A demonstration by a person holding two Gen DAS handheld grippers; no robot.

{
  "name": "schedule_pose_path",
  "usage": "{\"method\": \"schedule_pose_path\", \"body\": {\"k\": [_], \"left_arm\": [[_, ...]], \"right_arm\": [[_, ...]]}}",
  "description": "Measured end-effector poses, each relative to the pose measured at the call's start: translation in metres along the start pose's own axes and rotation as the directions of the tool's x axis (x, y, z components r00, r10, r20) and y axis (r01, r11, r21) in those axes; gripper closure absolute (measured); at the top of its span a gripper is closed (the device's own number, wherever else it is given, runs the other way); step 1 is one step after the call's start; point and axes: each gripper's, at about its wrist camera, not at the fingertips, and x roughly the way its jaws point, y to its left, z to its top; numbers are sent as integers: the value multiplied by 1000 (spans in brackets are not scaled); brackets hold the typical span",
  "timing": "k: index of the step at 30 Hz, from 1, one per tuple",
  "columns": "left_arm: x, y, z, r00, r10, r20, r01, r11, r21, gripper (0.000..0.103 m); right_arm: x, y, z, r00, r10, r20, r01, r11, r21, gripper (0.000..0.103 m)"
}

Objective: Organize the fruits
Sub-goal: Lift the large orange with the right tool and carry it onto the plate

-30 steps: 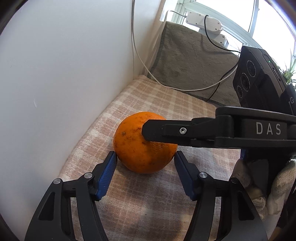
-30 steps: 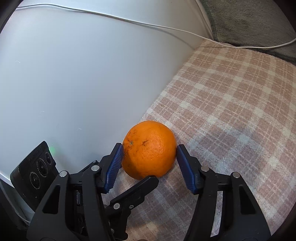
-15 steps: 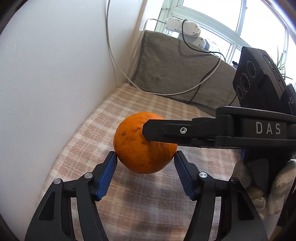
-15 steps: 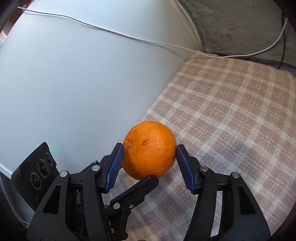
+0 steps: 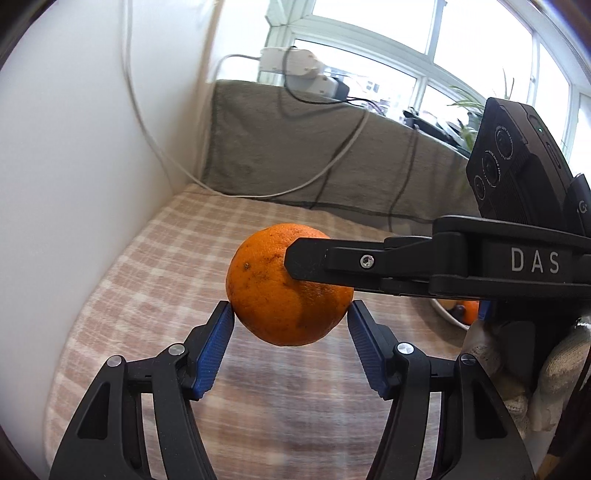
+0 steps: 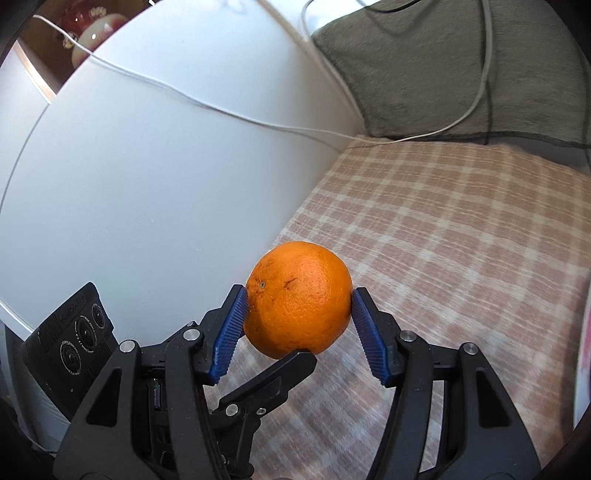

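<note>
Left claw (image 5: 290, 320) clamps the orange (image 5: 284, 291) between its blue pads, fruit held clear above the plaid-covered surface (image 5: 155, 266). My right claw (image 6: 298, 317) grips the same orange from the other side, pads pressed on both flanks. Only the left view shows the window (image 5: 369, 44), a power strip (image 5: 291, 68) and a bowl (image 5: 448, 314) with fruit behind my right claw. Only the right view shows red ornaments (image 6: 83, 29) past the white wall.

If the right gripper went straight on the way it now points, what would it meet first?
The right gripper is already clamped on the orange, so nothing lies between its fingers and the fruit. Past the orange, the line seems to run down to the checked cloth, near the white wall; depth is unclear.
</note>
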Motion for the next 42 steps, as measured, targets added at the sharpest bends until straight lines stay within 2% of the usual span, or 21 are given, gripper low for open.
{"method": "schedule_pose_path", "body": {"k": [7,18,30,42], "left_arm": [[3,-42,0,997,-79,-9,79,995,60,40],[21,-102,1,981,-190,-49,195,971,137,40],[51,-147,2,960,-255,-116,273,944,183,40],[67,-169,2,947,-278,-158,307,931,199,40]], "right_arm": [[-51,-22,-13,996,-52,66,50,998,36,42],[-116,-68,-29,982,-127,139,110,987,120,43],[-149,-116,-36,968,-189,166,155,968,199,43],[-163,-132,-43,961,-223,164,186,959,215,43]]}}
